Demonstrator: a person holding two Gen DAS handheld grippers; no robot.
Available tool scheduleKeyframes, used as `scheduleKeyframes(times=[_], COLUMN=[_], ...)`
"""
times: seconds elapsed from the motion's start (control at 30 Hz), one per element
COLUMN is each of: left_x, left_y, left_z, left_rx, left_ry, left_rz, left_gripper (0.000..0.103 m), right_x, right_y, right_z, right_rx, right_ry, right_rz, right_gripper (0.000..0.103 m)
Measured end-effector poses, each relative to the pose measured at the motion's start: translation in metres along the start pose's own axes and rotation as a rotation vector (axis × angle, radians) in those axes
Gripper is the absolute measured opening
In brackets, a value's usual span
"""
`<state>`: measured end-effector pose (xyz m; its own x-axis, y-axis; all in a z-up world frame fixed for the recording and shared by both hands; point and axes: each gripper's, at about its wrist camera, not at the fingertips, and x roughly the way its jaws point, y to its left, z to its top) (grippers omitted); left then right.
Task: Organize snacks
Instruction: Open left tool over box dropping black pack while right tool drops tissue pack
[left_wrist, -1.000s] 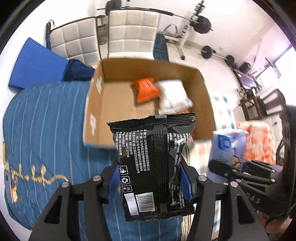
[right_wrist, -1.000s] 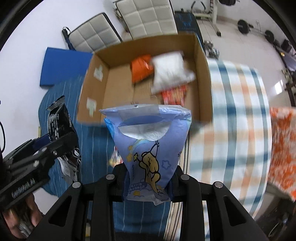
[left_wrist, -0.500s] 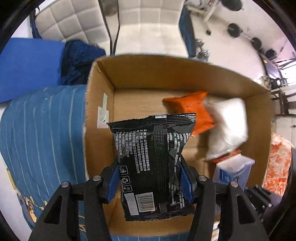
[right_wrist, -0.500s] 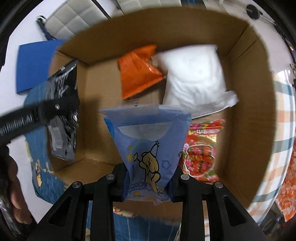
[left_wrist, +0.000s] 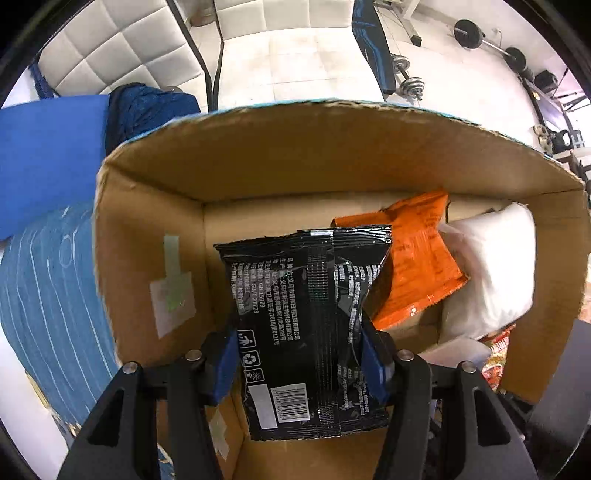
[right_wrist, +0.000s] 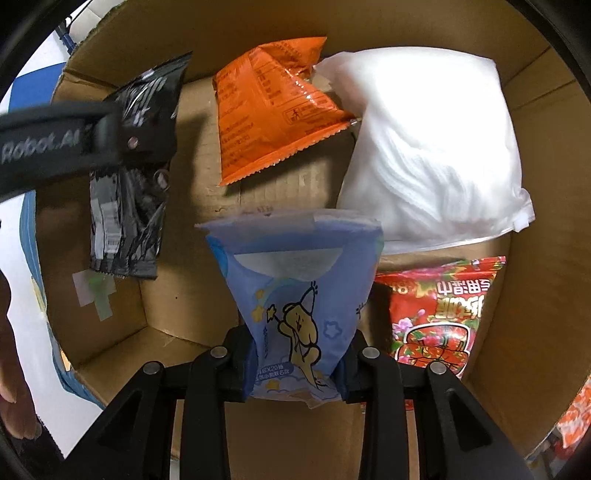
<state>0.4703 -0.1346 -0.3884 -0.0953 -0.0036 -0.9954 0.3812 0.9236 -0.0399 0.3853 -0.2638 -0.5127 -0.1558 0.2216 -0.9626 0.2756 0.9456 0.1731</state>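
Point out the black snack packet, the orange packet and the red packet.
black snack packet (left_wrist: 306, 317), left wrist view, printed back panel
orange packet (right_wrist: 266, 107), right wrist view, middle of face
red packet (right_wrist: 439, 317), right wrist view, printed front

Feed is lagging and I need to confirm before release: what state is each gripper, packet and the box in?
Left gripper: shut on black packet, over the box.
Right gripper: shut on blue packet.
Cardboard box: open-topped.
Orange packet, white bag, red packet: lying inside.

A home room doubling as a gym: padded white chairs, dumbbells and a barbell on the tiled floor.
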Motion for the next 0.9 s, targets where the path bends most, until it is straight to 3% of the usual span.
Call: scheduleKeyframes(times=[0.13, 0.33, 0.53, 0.6, 0.77, 0.9], left_x=[0.003, 0.011, -0.003, -0.013, -0.046, -0.075], left_y=[0.001, 0.009, 0.008, 0.009, 0.008, 0.007], left_z=[-0.002, -0.003, -0.012, -0.017, -0.041, -0.067], left_rx=[-0.001, -0.038, -0.033, -0.041, -0.063, -0.078], left_ry=[0.007, 0.071, 0.05, 0.021, -0.066, -0.137], left_rz=[0.011, -0.023, -0.031, -0.038, -0.058, -0.063], left_gripper=[0.055, 0.055, 0.059, 0.07, 0.074, 0.094], right_x=[0.007, 0.014, 0.015, 0.011, -0.008, -0.03], right_y=[0.005, 0.008, 0.009, 0.008, 0.006, -0.001], right_z=[0.005, 0.007, 0.003, 0.0, -0.011, -0.021], right_rx=[-0.011, -0.016, -0.025, -0.021, -0.018, -0.007], right_ry=[0.005, 0.02, 0.027, 0.017, -0.039, -0.103], right_rz=[-0.021, -0.011, -0.026, -0.023, -0.021, -0.022], right_gripper=[0.038, 0.05, 0.056, 0.063, 0.083, 0.103])
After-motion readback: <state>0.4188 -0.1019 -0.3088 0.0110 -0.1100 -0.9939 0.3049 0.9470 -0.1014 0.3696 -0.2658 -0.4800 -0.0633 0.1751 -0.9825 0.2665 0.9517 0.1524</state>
